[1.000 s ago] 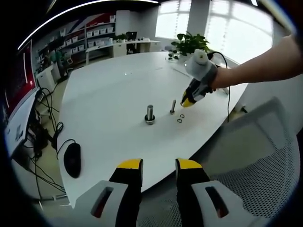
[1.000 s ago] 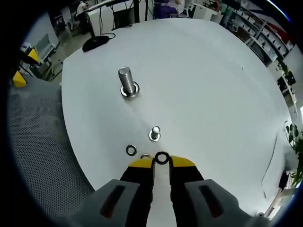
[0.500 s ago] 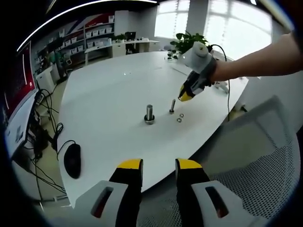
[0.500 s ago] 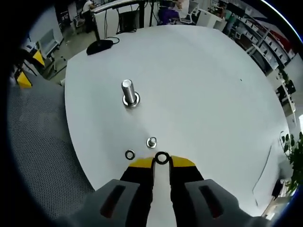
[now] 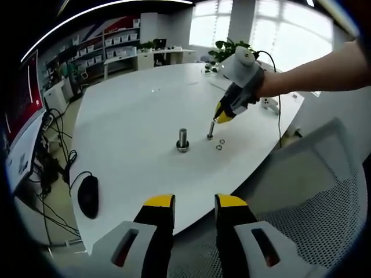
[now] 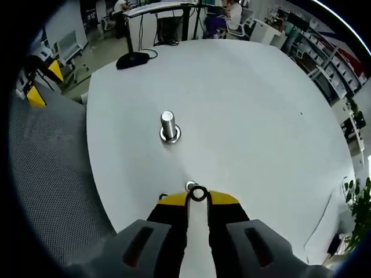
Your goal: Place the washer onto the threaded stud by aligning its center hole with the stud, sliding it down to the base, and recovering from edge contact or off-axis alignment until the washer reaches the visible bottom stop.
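Observation:
My right gripper [image 6: 198,198] is shut on a small dark washer [image 6: 198,193], pinched by its rim between the yellow tips. Just past the washer, the top of the thin threaded stud [image 6: 189,186] stands upright on the white table [image 6: 261,116]. In the left gripper view, the right gripper [image 5: 221,118] hangs close above that stud [image 5: 210,131], held by a person's hand. A thicker bolt [image 6: 168,126] stands further off, the bolt [image 5: 183,140] to the stud's left. My left gripper [image 5: 195,202] is open, held back off the table's edge with nothing in it.
Two loose washers [image 5: 221,145] lie beside the stud. A black mouse [image 5: 88,195] rests near the table's left edge and a potted plant [image 5: 232,53] at the far side. A mesh chair [image 5: 324,214] lies beside and under my left gripper.
My right gripper has lifted and carried the washer over from the loose washers to just above the thin stud. The left gripper has stayed still.

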`<state>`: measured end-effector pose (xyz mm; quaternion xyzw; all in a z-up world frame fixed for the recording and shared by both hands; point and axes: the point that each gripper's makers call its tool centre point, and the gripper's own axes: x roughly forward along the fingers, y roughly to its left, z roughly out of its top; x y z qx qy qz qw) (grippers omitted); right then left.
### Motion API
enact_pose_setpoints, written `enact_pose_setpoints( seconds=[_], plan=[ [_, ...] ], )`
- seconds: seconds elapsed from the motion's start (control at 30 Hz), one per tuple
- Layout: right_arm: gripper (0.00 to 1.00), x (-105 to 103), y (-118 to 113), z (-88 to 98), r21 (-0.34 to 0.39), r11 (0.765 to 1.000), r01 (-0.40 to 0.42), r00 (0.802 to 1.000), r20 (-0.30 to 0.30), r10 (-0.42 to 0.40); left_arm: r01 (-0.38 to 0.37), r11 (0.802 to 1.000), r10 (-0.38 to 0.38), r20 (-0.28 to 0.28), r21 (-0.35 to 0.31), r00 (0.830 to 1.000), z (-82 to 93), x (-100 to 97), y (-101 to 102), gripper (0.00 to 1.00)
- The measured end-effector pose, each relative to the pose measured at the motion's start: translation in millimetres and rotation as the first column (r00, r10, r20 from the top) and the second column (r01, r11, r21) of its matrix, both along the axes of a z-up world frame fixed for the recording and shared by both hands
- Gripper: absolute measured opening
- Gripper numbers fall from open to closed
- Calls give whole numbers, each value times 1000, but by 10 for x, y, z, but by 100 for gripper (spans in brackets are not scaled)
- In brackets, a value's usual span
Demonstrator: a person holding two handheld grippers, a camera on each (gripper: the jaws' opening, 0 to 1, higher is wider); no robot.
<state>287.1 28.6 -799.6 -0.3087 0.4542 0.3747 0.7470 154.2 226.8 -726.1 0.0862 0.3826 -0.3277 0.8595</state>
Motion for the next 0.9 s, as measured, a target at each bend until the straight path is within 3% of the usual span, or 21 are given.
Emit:
enact_pose_setpoints(
  seconds=[0.9],
  plan=[
    [14, 39, 59, -175, -30, 1000, -9, 999, -32, 8, -7, 1000, 7, -1, 1, 1000, -3, 2, 8, 25]
  ],
)
